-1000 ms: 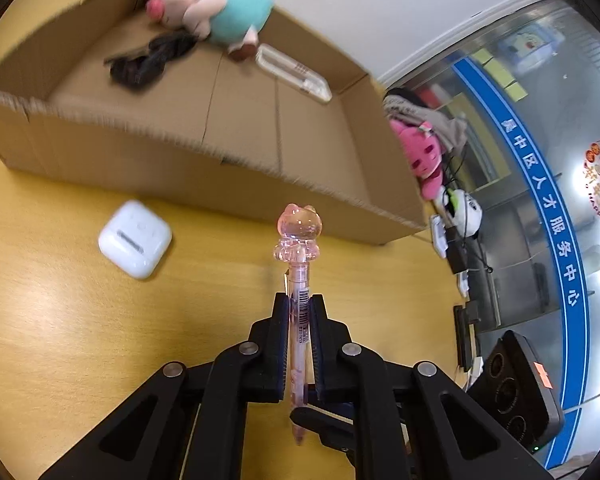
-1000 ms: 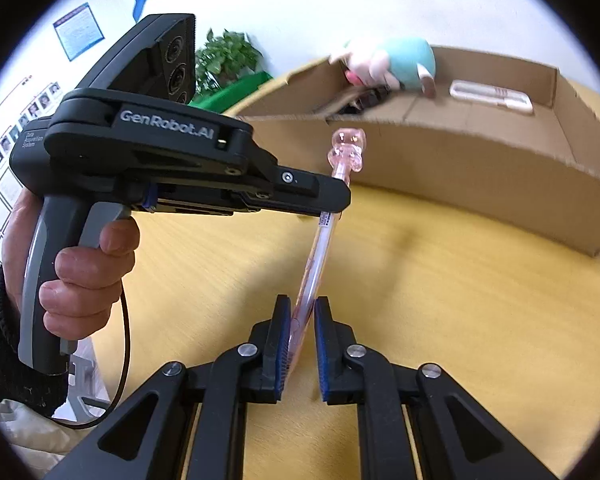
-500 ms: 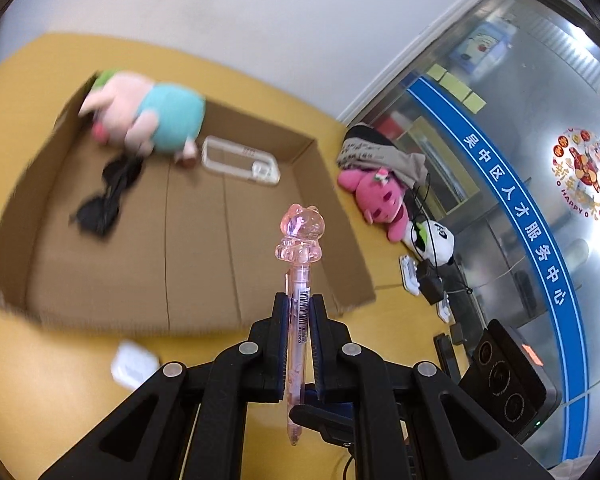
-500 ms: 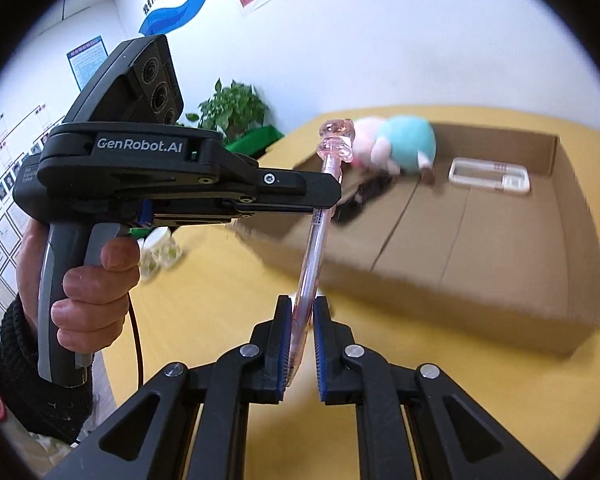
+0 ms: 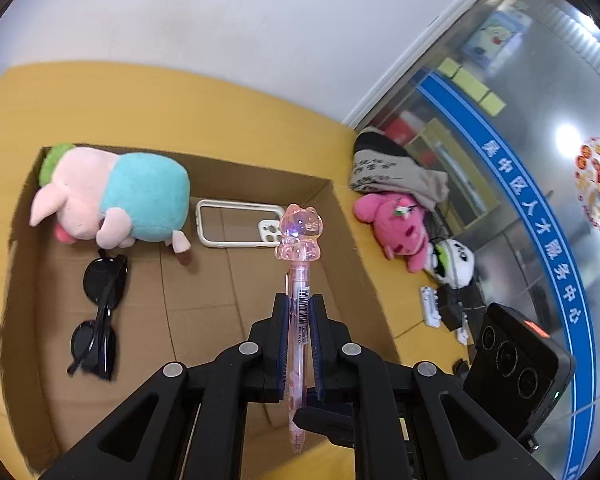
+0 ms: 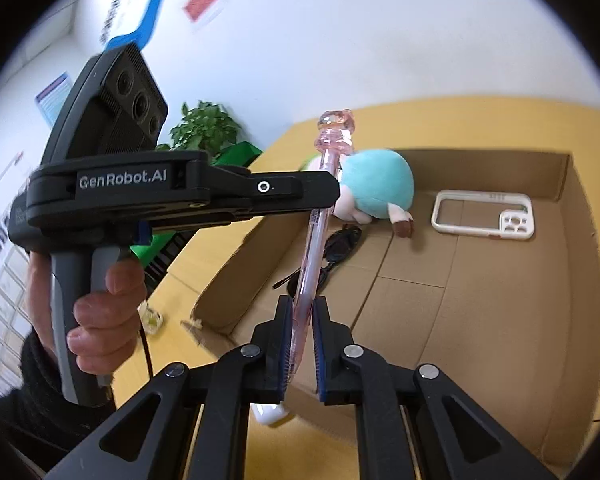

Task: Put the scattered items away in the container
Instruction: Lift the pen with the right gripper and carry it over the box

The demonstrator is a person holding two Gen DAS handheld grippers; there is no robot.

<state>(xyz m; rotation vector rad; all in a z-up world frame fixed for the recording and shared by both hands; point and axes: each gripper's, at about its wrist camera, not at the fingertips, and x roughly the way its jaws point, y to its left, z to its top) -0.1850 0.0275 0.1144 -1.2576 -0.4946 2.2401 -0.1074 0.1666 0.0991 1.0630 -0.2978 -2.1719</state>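
The left gripper (image 6: 324, 200) covers part of the plush pig (image 6: 374, 188) in the right wrist view (head side hidden). The pink pen (image 6: 314, 240) crosses the sunglasses (image 6: 336, 248), and a white object (image 6: 270, 414) beneath the right gripper (image 6: 302, 344) is too hidden to identify.

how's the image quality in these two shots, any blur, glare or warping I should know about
Left wrist view: sharp on the pink pen and cardboard box; bright glare spots on the glass wall at right; fisheye bends the box edges. Right wrist view: pen and left gripper crisp; the far left edge smears, dark vignette all round.
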